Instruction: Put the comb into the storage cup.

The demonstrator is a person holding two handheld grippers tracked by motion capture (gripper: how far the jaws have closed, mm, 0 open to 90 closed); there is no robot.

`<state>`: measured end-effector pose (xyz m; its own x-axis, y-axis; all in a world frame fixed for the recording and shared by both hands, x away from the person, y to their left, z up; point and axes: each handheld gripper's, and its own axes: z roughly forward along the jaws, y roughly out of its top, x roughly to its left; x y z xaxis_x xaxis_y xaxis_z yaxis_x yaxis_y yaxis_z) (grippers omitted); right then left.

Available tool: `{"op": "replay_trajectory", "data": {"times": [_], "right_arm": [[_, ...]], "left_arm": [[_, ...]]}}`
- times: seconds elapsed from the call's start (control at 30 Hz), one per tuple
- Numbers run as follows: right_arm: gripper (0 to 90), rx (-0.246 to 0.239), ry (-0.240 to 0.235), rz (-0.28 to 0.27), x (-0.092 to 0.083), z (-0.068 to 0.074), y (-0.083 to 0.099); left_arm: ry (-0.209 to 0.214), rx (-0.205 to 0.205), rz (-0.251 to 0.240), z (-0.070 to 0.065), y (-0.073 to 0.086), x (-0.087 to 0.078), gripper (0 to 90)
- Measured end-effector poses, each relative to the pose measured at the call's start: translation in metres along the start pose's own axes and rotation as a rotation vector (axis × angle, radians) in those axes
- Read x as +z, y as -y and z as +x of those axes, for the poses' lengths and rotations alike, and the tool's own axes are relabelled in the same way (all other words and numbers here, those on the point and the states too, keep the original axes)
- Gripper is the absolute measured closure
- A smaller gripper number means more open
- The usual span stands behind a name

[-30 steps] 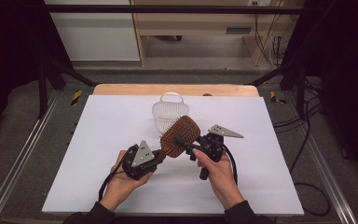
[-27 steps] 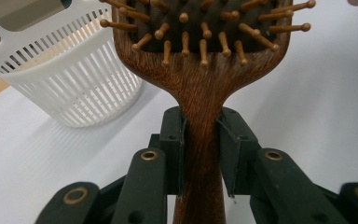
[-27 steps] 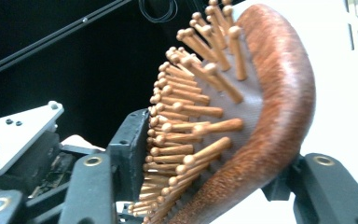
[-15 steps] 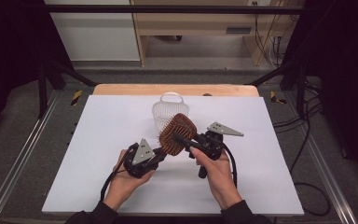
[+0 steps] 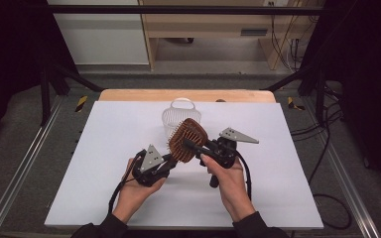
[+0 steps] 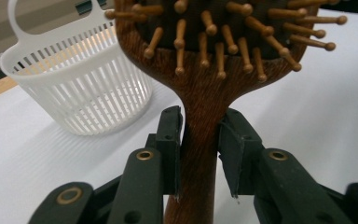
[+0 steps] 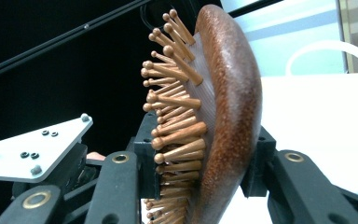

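I see my hairbrush [image 7: 228, 112] as glossy dark wood with smooth wooden pins, my slotted basket [image 6: 81, 88] as white plastic, and the table [image 5: 104, 163] as matt white.

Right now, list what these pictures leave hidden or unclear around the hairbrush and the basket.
- Hairbrush handle end: left gripper view, cut off by the bottom edge between the left tongs.
- Basket contents: high view, too small; front wall hidden by the brush head.
- Basket body: right gripper view, hidden behind the brush held in the right tongs; just its handle loop shows.
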<state>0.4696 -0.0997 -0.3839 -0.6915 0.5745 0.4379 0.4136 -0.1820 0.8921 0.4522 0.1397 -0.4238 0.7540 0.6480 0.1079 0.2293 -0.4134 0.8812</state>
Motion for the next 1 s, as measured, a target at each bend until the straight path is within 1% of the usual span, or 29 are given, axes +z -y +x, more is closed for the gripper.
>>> {"op": "replay_trajectory", "data": {"times": [0.1, 0.13, 0.2, 0.23, 0.3, 0.37, 0.4, 0.47, 0.5, 0.57, 0.63, 0.7, 0.73, 0.83, 0.93, 1.0], "right_arm": [[58.9, -0.003, 0.003, 0.001, -0.001, 0.0, -0.002], [58.9, -0.007, 0.005, 0.0, -0.001, 0.0, -0.002], [58.9, -0.007, 0.011, -0.008, -0.003, -0.001, -0.003], [58.9, -0.004, 0.011, -0.013, -0.003, -0.002, -0.004], [58.8, -0.004, 0.02, -0.023, -0.005, -0.004, -0.006], [58.8, -0.004, 0.033, -0.031, -0.007, -0.007, -0.008], [58.7, -0.002, 0.039, -0.033, -0.008, -0.008, -0.009], [58.7, -0.002, 0.049, -0.037, -0.01, -0.011, -0.01], [58.7, -0.004, 0.055, -0.04, -0.011, -0.013, -0.011], [58.6, -0.006, 0.066, -0.044, -0.012, -0.016, -0.012], [58.6, -0.001, 0.071, -0.045, -0.013, -0.017, -0.013], [58.6, -0.003, 0.077, -0.05, -0.015, -0.019, -0.014], [58.5, -0.003, 0.079, -0.054, -0.015, -0.019, -0.015], [58.4, 0.0, 0.084, -0.057, -0.017, -0.021, -0.016], [58.4, 0.003, 0.087, -0.059, -0.02, -0.023, -0.017], [58.3, 0.001, 0.089, -0.061, -0.021, -0.023, -0.018]], "left_arm": [[0.0, -0.003, -0.008, 0.0, 0.0, 0.0, 68.6], [-0.006, -0.009, -0.012, 0.0, 0.0, 0.0, 66.2], [-0.016, -0.025, -0.035, 0.002, 0.001, -0.002, 57.4], [-0.022, -0.03, -0.049, 0.002, 0.002, -0.004, 54.5], [-0.029, -0.029, -0.069, 0.004, 0.003, -0.008, 48.1], [-0.042, -0.029, -0.082, 0.008, 0.004, -0.013, 40.0], [-0.051, -0.027, -0.094, 0.01, 0.005, -0.018, 37.4], [-0.085, -0.018, -0.125, 0.016, 0.007, -0.027, 31.5], [-0.108, -0.016, -0.14, 0.019, 0.008, -0.032, 27.0], [-0.132, -0.023, -0.15, 0.025, 0.01, -0.04, 17.9], [-0.154, -0.035, -0.166, 0.031, 0.012, -0.048, 11.7], [-0.167, -0.044, -0.177, 0.037, 0.014, -0.056, 7.7], [-0.18, -0.034, -0.192, 0.04, 0.015, -0.06, 6.7], [-0.194, -0.047, -0.192, 0.046, 0.02, -0.07, 4.0], [-0.208, -0.062, -0.207, 0.053, 0.027, -0.08, 3.7], [-0.216, -0.075, -0.217, 0.058, 0.036, -0.087, 3.2]]}}
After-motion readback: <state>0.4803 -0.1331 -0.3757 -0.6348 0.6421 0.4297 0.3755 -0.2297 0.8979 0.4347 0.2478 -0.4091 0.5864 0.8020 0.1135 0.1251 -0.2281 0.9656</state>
